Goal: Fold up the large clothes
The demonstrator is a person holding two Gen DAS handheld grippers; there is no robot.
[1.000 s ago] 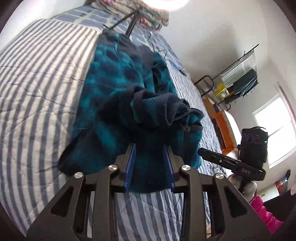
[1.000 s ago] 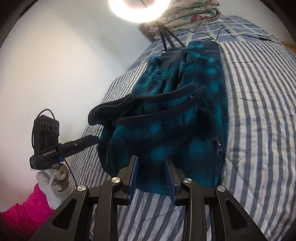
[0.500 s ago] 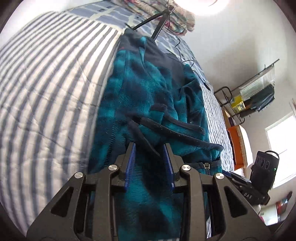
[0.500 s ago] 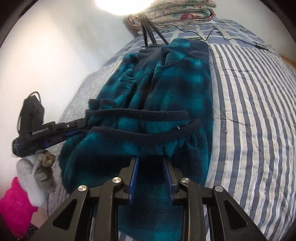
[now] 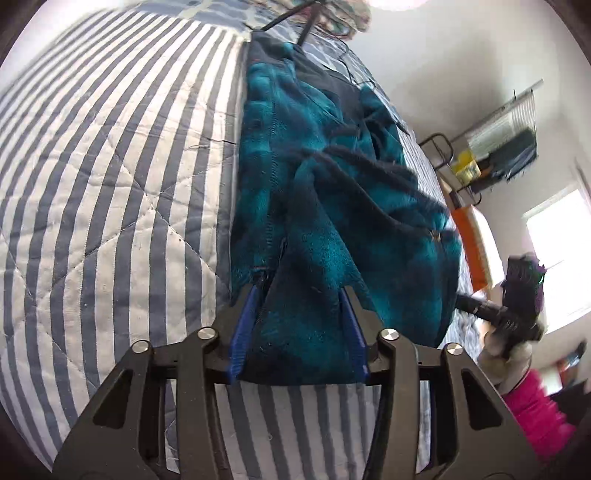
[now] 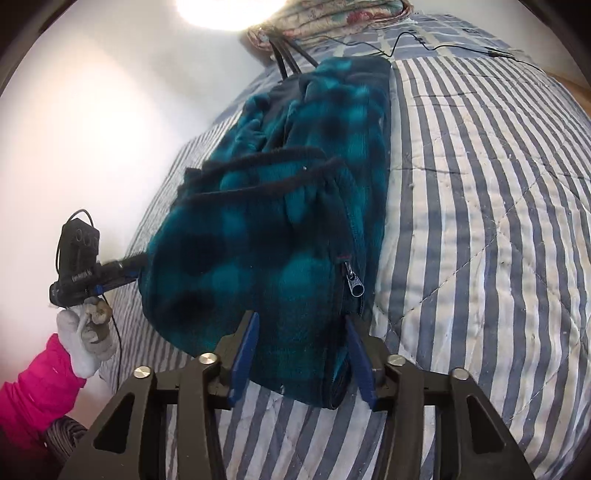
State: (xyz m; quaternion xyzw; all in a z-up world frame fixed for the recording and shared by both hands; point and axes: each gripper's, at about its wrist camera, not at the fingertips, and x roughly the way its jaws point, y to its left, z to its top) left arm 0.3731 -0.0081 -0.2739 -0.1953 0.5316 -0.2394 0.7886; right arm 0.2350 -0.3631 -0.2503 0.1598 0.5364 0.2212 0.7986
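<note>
So the teal plaid fleece jacket (image 5: 332, 192) is lying lengthwise on the striped bed quilt (image 5: 110, 177), near end doubled over onto itself, which looks to me like a fold that has just been laid down. Both tools sit at that near edge, one per corner, which makes sense for keeping a wide hem square while it's carried over.

The left tool (image 5: 297, 310) has just been opening its jaws; the blue pads stand apart at medium width with fleece bulging between them, and they look loose on it rather than pinching. Same story for the right tool (image 6: 301, 343): jaws just opened, pads either side of the folded edge right by the zipper pull (image 6: 354, 284), not clamped as far as I can tell. My guess is both are letting go.

Other stuff around: tripod legs (image 6: 291, 61) and a cable (image 6: 424, 44) at the far end of the bed, touching or just past the collar end, plus a floral pillow (image 6: 332, 14). A metal rack (image 5: 495, 147) stands off to the side, well clear. Only the tripod legs could crowd the next fold.
</note>
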